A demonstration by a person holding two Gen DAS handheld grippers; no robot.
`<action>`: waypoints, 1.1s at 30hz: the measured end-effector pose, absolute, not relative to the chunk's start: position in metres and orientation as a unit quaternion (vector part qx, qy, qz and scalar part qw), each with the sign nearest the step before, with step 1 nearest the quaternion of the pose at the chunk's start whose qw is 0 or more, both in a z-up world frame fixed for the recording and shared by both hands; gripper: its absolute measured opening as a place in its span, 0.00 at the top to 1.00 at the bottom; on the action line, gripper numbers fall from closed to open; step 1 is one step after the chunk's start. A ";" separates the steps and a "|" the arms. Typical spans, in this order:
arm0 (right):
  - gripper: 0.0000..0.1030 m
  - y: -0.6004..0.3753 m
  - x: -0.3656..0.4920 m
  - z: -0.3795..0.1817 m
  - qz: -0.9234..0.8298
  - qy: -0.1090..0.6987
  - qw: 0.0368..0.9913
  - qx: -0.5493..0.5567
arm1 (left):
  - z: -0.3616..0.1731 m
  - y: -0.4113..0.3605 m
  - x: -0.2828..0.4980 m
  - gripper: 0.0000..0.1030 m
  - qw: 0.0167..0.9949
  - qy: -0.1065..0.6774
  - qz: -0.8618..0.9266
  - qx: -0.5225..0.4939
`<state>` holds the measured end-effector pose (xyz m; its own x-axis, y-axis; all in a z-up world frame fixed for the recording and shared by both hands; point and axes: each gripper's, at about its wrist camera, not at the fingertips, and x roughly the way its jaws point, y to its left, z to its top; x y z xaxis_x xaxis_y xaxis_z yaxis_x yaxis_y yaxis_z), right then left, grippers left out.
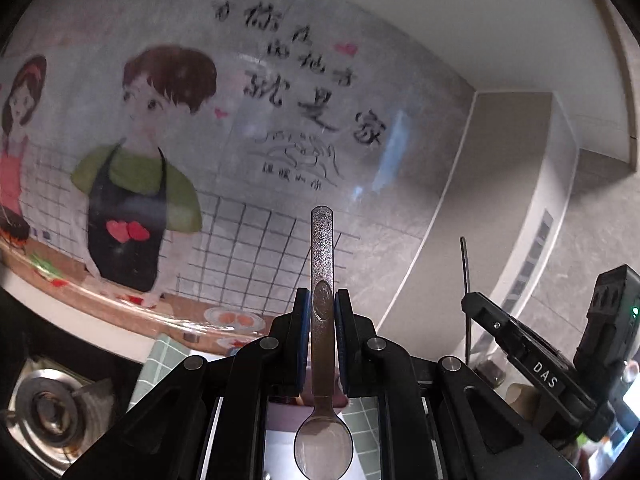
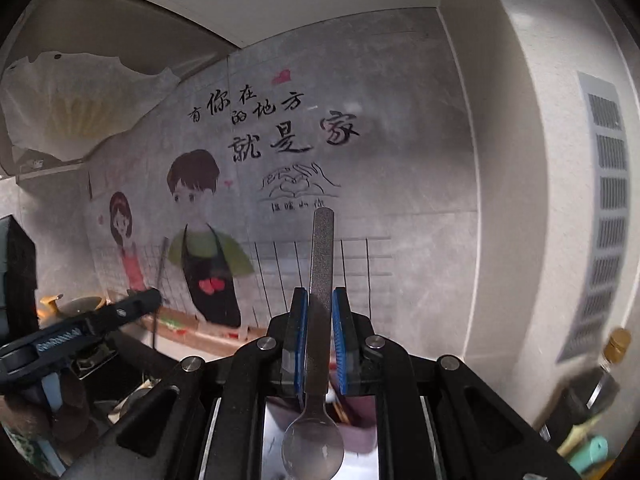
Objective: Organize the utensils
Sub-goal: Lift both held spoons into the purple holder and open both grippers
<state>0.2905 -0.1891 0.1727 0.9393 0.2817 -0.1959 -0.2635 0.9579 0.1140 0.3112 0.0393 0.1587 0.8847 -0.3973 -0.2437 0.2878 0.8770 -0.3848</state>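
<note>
My left gripper [image 1: 322, 312] is shut on a metal spoon [image 1: 322, 264]. The spoon's handle points up and away, and its bowl [image 1: 323, 448] hangs toward the camera. My right gripper [image 2: 320, 312] is shut on a second metal spoon [image 2: 321, 256], held the same way with its bowl [image 2: 313, 454] near the lens. A pink utensil holder [image 2: 362, 420] with chopsticks in it sits just below the right gripper. The right gripper shows at the right edge of the left wrist view [image 1: 520, 336]. The left gripper shows at the left of the right wrist view [image 2: 96, 320].
The wall ahead carries a cartoon sticker of a boy in an apron [image 2: 204, 248] and a girl [image 2: 124, 236]. A gas stove burner [image 1: 48, 408] lies at lower left. Bottles [image 2: 608, 364] stand at right. A range hood [image 2: 60, 100] hangs at upper left.
</note>
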 end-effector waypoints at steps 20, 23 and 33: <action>0.88 -0.196 0.443 0.047 0.117 0.184 0.972 0.089 | 0.043 -0.008 0.446 0.88 0.977 0.136 -0.062 -0.150; 0.88 -0.194 0.445 0.036 0.117 0.194 0.971 0.079 | 0.028 -0.015 0.449 0.88 0.976 0.148 -0.066 -0.144; 0.83 -0.209 0.434 0.020 0.141 0.290 0.943 0.075 | 0.016 0.002 0.448 0.58 0.956 0.222 -0.096 -0.168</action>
<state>0.4337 -0.2090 0.0201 0.7917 0.3102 -0.5263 -0.2228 0.9488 0.2241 0.4479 0.0019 0.0155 0.8830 -0.2580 -0.3921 0.1089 0.9252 -0.3636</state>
